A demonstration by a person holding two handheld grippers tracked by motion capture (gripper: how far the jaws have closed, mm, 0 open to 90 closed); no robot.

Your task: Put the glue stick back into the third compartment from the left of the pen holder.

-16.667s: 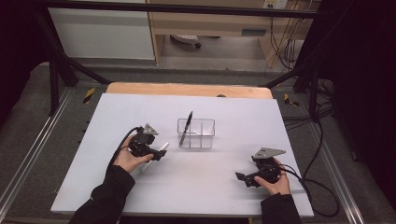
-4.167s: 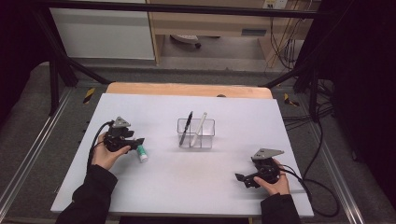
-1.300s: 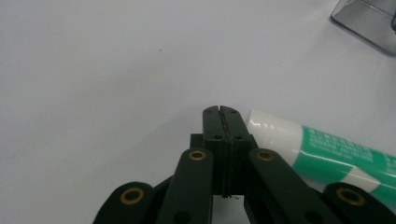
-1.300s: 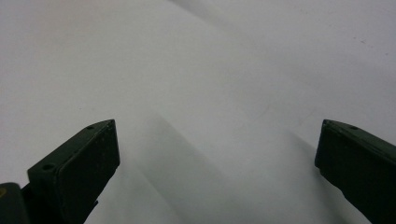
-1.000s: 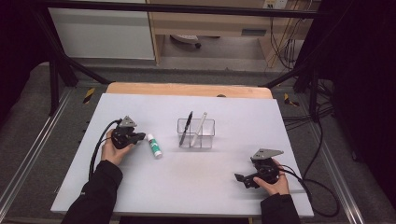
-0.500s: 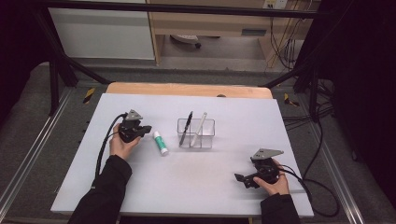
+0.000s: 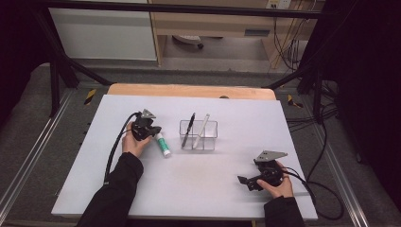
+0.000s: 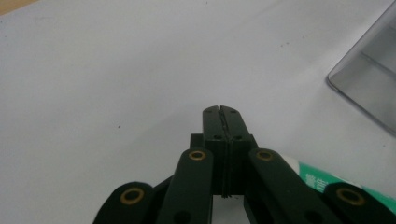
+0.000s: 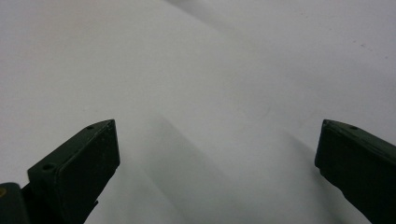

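— What do I have under the left gripper (image 7: 150, 131)?

— Its jaws are pressed flat together with nothing between them. A white tube with a green label (image 7: 163, 144) lies on the smooth matte table (image 7: 189, 189), just beside the jaws and left of the clear plastic box (image 7: 198, 135).

— Can I read the label?

— White characters on green in the left gripper view, too cropped to read.

— The right gripper (image 7: 246, 181)?

— Jaws wide apart, low over the bare sheet. A black pen (image 7: 189, 128) and a white pen (image 7: 203, 126) lean in the box.

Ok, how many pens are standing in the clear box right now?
2. A black pen leans in the left half of the box, and a white pen leans just right of it, near the middle divider. Neither seems to hide another.
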